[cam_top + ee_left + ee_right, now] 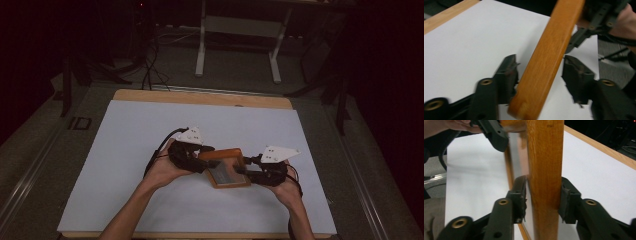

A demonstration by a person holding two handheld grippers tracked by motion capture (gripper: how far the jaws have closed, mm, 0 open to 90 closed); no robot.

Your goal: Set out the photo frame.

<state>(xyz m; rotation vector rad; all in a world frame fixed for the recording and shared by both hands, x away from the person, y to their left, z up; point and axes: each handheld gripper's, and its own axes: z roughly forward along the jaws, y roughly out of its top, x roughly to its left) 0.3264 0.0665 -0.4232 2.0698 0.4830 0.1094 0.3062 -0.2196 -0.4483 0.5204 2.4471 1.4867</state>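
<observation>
Gripping the wooden frame [545, 170], the right gripper [544, 197] clamps its edge.

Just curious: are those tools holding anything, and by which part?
The right tool grips the wooden frame by one side bar. The left tool straddles another bar, open.

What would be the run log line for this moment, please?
left gripper: open, astride wooden frame | right gripper: shut on frame side | frame: over white mat

So it's a wooden table [200, 96] with light wood edges, and a big white sheet [140, 150] covers nearly the whole top. A small wooden picture frame [227, 169] sits near the middle of the sheet, toward the near edge.
</observation>
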